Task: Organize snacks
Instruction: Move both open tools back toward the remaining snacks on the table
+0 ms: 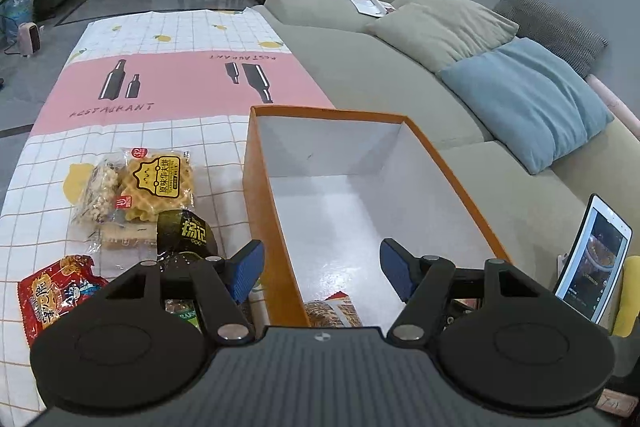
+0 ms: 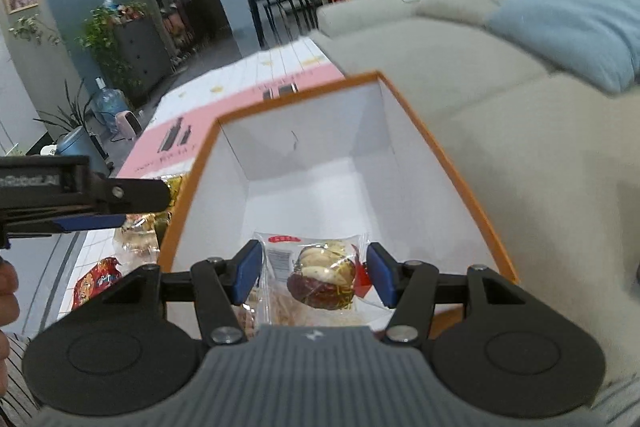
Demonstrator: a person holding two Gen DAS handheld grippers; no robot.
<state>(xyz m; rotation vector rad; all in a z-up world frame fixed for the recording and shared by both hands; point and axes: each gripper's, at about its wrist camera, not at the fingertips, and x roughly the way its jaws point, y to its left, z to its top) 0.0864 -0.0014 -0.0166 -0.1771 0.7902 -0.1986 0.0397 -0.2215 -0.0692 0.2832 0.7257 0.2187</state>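
Right hand-held gripper (image 2: 314, 275) over the near end of the orange box (image 2: 448, 163), blue ribbed pads pinching a clear crinkly snack packet (image 2: 320, 277) with pale rounds and a dark red piece inside. Left hand-held gripper (image 1: 322, 269) gaping, nothing between the pads, straddling the box's near left wall, one pad outside, one over the glossy white floor. Box: rectangular card, orange outside, white within, set on the bench (image 1: 168, 39) under a gridded cloth with a pink band.

Left wrist view only: remaining snacks beside the box, namely a yellow waffle pack (image 1: 160, 183), a clear bag of pale lumps (image 1: 98, 193), a dark round pack (image 1: 186, 233), a red foil pouch (image 1: 56, 293); also a printed packet (image 1: 332, 313) low inside the box, possibly a biscuit pack, mostly hidden. Tablet (image 1: 594, 261) propped against the grey sofa (image 1: 360, 67).

Right wrist view only: the held packet, and the left tool from the side.
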